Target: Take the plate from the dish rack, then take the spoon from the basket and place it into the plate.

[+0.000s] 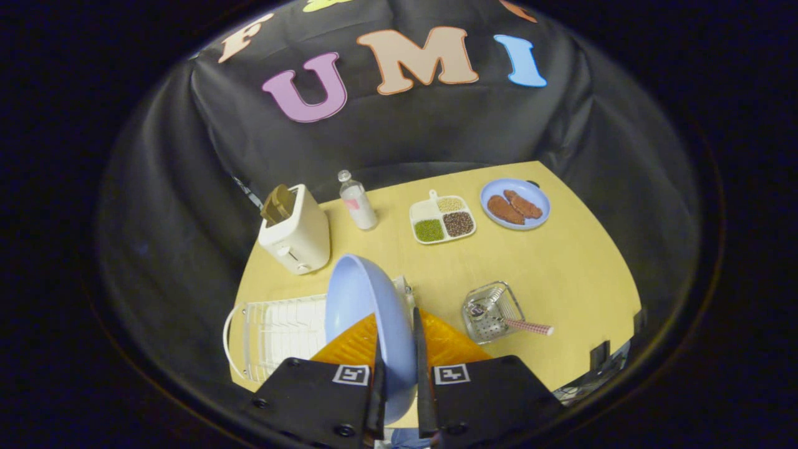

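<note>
A wooden table (561, 274) is seen, with a white dish rack (274, 333) at its near edge. The blue plate (365, 305) is clamped on edge between the fingers of the gripper (399, 374), above the rack. The spoon (520, 325) is left in the basket (489, 312), right of the fingers.

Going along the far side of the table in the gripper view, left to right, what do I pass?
Toaster → bottle → divided tray of beans → blue plate with brown food. Nearer in, the gripper has its fingers shut on the light blue plate.
</note>
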Motion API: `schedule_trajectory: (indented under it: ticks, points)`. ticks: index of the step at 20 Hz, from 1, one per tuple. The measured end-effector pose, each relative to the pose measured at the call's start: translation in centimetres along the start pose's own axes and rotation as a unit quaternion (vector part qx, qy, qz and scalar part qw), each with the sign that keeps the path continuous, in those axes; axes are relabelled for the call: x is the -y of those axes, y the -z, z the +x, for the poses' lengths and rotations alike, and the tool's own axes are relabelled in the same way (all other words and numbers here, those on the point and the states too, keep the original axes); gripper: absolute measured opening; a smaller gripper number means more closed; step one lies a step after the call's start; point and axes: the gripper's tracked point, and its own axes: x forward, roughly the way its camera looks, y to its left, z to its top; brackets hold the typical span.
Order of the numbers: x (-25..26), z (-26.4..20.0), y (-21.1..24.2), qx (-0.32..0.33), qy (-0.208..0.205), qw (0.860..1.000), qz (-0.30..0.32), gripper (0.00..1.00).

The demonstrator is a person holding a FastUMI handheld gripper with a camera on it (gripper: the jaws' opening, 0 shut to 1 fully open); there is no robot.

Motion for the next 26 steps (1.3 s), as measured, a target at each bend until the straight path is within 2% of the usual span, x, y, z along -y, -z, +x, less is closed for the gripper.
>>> schedule_trajectory:
  ticks: [6, 10, 13, 22, 26]
  points:
    - [5.5, -1.8, 3.1, -0.004, -0.073, 0.997, 0.037, 0.23]
    - [8.3, -2.9, 6.8, -0.013, -0.135, 0.989, 0.058, 0.23]
    - [10.8, -3.3, 9.1, -0.005, -0.164, 0.983, 0.077, 0.23]
    - [18.4, -2.1, 15.8, 0.007, -0.186, 0.974, 0.132, 0.23]
    - [21.5, -0.7, 17.7, 0.011, -0.165, 0.977, 0.137, 0.23]
